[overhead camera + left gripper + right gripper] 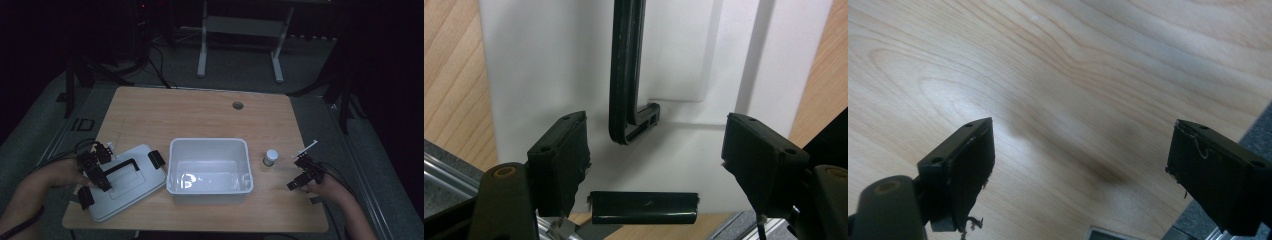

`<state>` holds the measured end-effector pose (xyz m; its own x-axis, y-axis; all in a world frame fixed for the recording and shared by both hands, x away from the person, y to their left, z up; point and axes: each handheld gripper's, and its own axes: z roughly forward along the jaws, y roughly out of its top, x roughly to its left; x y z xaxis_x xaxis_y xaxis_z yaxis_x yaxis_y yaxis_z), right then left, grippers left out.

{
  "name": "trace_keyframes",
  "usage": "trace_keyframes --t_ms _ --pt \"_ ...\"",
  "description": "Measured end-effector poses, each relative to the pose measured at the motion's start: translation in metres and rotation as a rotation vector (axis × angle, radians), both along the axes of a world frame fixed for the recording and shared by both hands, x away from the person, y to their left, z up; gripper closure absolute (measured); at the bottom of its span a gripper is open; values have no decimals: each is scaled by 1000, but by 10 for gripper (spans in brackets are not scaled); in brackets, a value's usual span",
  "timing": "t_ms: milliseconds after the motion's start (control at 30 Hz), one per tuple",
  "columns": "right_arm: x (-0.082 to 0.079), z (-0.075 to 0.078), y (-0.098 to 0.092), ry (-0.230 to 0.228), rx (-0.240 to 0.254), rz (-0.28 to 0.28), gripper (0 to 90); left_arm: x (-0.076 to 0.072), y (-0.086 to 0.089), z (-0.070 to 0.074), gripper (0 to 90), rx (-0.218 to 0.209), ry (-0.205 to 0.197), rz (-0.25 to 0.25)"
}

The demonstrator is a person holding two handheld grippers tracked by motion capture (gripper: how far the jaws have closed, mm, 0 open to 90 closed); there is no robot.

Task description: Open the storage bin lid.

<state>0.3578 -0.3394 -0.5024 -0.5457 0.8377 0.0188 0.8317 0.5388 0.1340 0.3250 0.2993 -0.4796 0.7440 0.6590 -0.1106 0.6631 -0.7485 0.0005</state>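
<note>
Meanwhile the left gripper (95, 172) hovers agape over the white lid (125, 182) lying at the table's (200, 112) front-left corner, jaws straddling its black handle (626, 70), while the right gripper (302, 175) spreads wide over bare wood near the right edge.

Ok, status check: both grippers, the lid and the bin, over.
Left gripper open over white lid, jaws astride its black handle. Right gripper open over bare table. Bin uncovered; small jar beside it.
</note>
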Motion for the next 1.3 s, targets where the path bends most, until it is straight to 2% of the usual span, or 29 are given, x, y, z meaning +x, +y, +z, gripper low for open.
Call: trace_keyframes --t_ms 233,567,800,900,1033,1233,1300 --pt "12 7 13 15 -5 34 115 0 -2 1 266 -3 -2 -4" --pt "30 21 28 4 -2 44 116 0 -2 -2 266 8 9 -9" --pt "42 31 42 -6 20 70 117 0 0 -1 266 1 7 -5" --pt "45 33 50 -19 13 92 136 0 0 -2 266 4 8 -4" --pt "51 33 58 -19 20 136 145 0 0 -3 266 8 14 -9" --pt "67 29 69 -3 24 133 176 0 -2 -4 266 5 15 -14" --pt "71 27 75 1 0 151 182 0 -3 -4 266 9 14 -17"
